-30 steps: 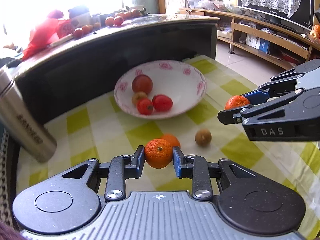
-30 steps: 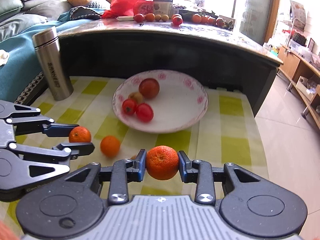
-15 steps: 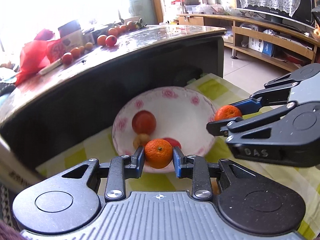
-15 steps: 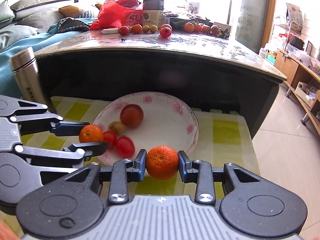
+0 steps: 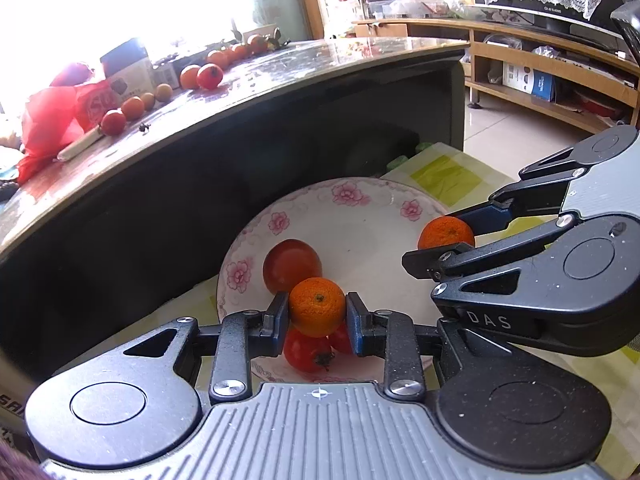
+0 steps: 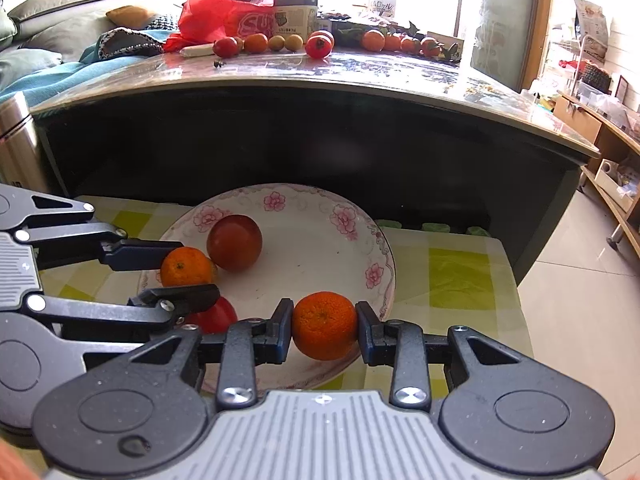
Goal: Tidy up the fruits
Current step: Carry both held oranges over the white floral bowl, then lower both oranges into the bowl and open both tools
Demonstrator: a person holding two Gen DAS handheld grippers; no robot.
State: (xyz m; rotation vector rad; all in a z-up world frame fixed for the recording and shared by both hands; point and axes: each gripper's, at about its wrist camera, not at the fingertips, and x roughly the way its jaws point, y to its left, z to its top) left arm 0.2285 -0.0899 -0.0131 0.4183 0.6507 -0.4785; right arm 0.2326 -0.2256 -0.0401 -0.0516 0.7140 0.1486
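My left gripper (image 5: 317, 307) is shut on a small orange mandarin (image 5: 317, 306) and hangs over the near part of the white flowered bowl (image 5: 352, 216). My right gripper (image 6: 325, 325) is shut on a second mandarin (image 6: 325, 325) above the bowl's (image 6: 320, 216) near right rim. In the bowl lie a large dark red fruit (image 5: 291, 265) and small red tomatoes (image 5: 306, 353). The right wrist view shows the left gripper (image 6: 182, 270) holding its mandarin (image 6: 186, 267) beside the dark red fruit (image 6: 235, 242), with a tomato (image 6: 216, 316) underneath.
The bowl rests on a green and white checked cloth (image 6: 460, 276) on a low table. Behind it rises a dark counter (image 6: 320, 76) carrying more fruit, a red bag (image 6: 216, 12) and a box. A steel flask (image 6: 16, 140) stands at the left. Tiled floor lies to the right.
Both grippers have moved forward with their mandarins, from above the cloth to above the bowl. The loose fruit on the cloth has dropped out of view.
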